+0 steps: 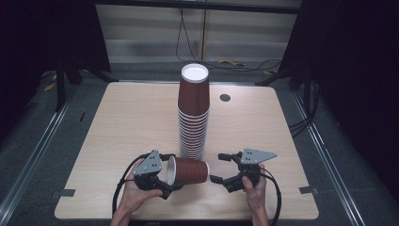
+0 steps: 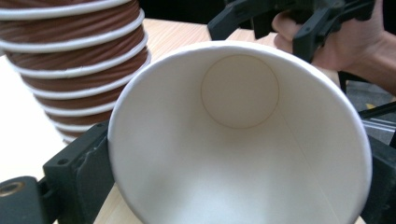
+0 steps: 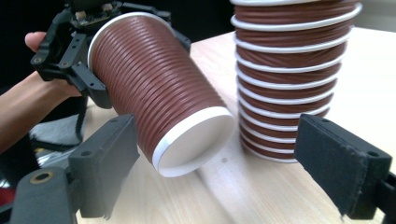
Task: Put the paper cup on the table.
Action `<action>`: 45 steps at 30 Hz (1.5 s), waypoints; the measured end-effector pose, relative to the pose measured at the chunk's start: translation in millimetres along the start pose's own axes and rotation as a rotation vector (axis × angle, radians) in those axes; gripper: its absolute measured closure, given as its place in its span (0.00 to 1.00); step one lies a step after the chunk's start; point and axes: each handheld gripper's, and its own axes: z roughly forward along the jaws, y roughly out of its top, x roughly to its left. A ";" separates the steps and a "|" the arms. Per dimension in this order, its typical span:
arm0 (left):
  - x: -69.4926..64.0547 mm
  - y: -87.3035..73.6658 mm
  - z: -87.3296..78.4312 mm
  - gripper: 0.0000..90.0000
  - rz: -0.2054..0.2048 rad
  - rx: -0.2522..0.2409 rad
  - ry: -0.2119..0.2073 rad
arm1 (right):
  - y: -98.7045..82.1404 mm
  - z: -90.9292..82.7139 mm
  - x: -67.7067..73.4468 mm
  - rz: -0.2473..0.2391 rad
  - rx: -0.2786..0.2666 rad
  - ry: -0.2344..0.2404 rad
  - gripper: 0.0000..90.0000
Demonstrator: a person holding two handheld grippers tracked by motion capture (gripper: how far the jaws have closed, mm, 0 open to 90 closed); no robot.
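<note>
A ribbed brown paper cup (image 1: 188,170) lies on its side, its white rim toward my left gripper (image 1: 170,175). That gripper is shut on the cup, one jaw on each side of the rim; the left gripper view looks straight into the cup's white inside (image 2: 238,140). My right gripper (image 1: 216,168) is open just right of the cup's base, apart from it. In the right gripper view the cup's base (image 3: 196,140) tilts down between the spread jaws, just above the tabletop. A tall stack of the same cups (image 1: 194,113) stands upside down right behind.
The wooden table (image 1: 127,117) has a round black grommet (image 1: 225,98) at the back right of the stack. Bare wood lies to the left and right of the stack. Cables run across the dark floor behind the table.
</note>
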 end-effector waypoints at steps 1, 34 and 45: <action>0.8 -1.0 -1.9 0.05 -0.005 0.000 0.005 | -0.9 -1.3 0.0 0.000 -0.009 -0.016 0.15; 26.2 -8.2 -53.5 0.05 -0.075 0.139 0.180 | -36.8 -28.2 0.5 0.055 -0.166 -0.670 0.15; 35.5 0.7 -61.1 0.05 -0.090 0.192 0.188 | -47.9 -21.2 -1.6 0.042 -0.244 -0.813 0.15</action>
